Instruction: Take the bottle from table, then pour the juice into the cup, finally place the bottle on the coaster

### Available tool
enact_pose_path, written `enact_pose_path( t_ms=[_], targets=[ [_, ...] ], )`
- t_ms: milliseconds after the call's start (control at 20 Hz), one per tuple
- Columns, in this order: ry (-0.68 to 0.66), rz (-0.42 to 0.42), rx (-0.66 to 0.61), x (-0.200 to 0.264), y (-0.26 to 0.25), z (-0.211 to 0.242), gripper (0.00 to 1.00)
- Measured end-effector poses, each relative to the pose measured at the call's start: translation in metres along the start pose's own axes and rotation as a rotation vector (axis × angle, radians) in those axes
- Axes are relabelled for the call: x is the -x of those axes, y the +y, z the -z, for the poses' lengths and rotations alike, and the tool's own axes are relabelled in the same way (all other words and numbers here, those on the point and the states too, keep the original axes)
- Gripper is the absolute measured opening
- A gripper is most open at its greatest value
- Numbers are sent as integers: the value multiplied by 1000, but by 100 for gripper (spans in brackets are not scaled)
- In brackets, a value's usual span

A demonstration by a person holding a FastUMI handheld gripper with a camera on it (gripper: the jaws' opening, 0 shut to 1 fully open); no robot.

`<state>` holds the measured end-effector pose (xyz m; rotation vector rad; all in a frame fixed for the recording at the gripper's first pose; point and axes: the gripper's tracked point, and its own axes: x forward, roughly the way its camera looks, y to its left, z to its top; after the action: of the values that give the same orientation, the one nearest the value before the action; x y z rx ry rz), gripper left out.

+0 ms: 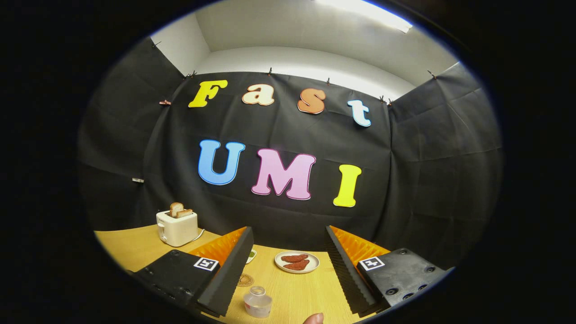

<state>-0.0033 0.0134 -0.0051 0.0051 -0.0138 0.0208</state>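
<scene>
One clear plastic bottle (258,302), upright on wooden table (297,292), between the spread, empty fingers of the gripper (288,265), nearer the left. Round coaster (245,280) just beyond it; plate of sausages (297,262) farther; toaster (177,227) with bread far left.

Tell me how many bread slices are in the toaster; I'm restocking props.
2: both light-brown bread slices stand side by side in the white toaster, beyond the open hand-held gripper. More may be hidden inside.

Claw (288,274): two wedge fingers (225,274) with ribbed inner faces, open; black screwed mounts, each with a square black-and-white marker (206,263). Fingertip (313,319) visible below.
</scene>
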Motion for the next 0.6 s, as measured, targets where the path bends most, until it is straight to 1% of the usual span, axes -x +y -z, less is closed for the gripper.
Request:
enact_pose_path(
  t_ms=[100, 250, 450, 600],
  targets=[
    [-17, -11, -7, 1, 3, 2, 97],
    [-35, -15, -18, 3, 8, 16, 97],
    [-32, -40, -29, 6, 24, 52, 97],
    [-3, -64, -41, 6, 38, 88, 97]
  ],
)
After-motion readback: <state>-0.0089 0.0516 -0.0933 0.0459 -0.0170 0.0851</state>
